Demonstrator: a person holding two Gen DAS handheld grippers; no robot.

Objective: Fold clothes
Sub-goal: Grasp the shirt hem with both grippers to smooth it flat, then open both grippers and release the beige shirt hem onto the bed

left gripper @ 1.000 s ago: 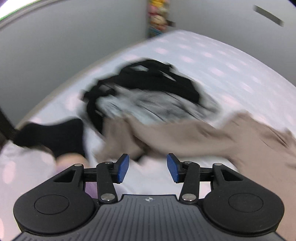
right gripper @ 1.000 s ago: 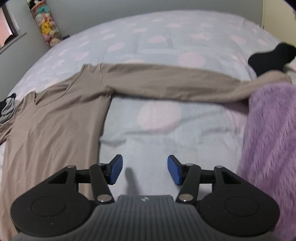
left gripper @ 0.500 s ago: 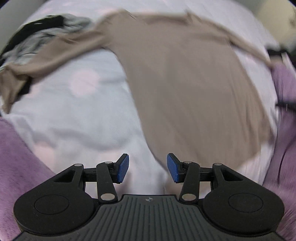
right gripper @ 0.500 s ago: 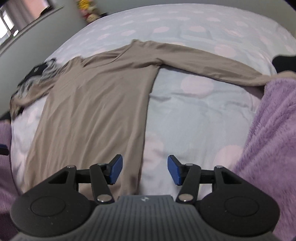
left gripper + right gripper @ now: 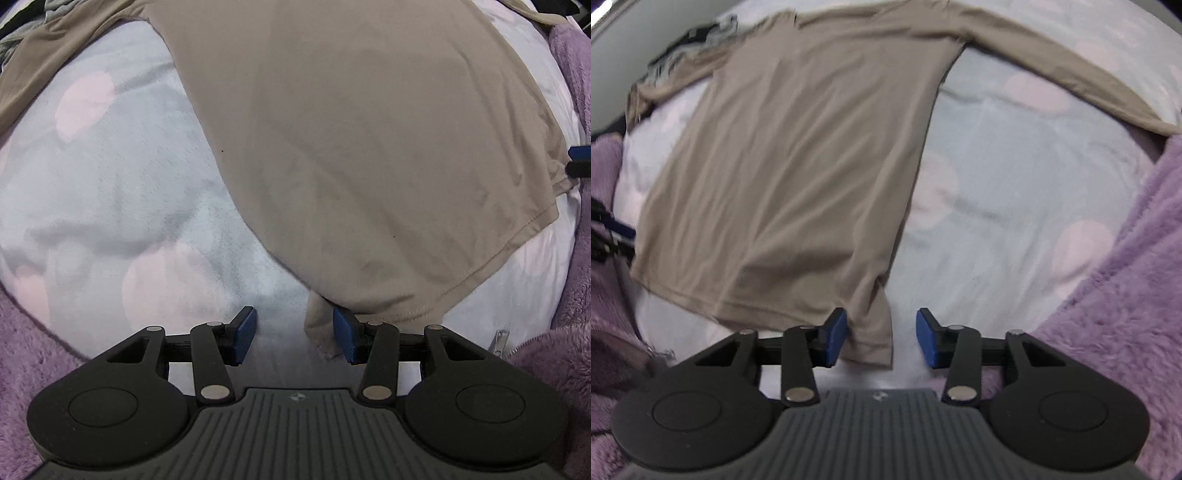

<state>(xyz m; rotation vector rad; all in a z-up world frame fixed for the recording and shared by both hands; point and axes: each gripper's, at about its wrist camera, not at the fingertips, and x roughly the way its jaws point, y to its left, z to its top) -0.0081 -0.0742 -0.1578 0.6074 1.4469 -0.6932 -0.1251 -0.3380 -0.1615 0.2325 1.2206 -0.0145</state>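
Both grippers sit low at the near hem, fingers spread and gripping nothing: the left gripper (image 5: 294,336) brackets 1 bottom corner of the tan long-sleeved shirt (image 5: 351,140), the right gripper (image 5: 881,339) the other, probably so the 2 corners can be pinched together. Beyond them the shirt lies flat on the spotted bed (image 5: 1015,206), sleeves stretched toward a dark clothes pile (image 5: 690,40), ready for folding.

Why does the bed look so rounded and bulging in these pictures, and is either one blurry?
Both wrist views use a fisheye lens, which bows the dotted bedspread into a dome. Left wrist view: sharp, and the beige shirt shows a crisp hem. Right wrist view: slightly smeared, worst at the dark clothes pile top left; soft, even light, no glare.
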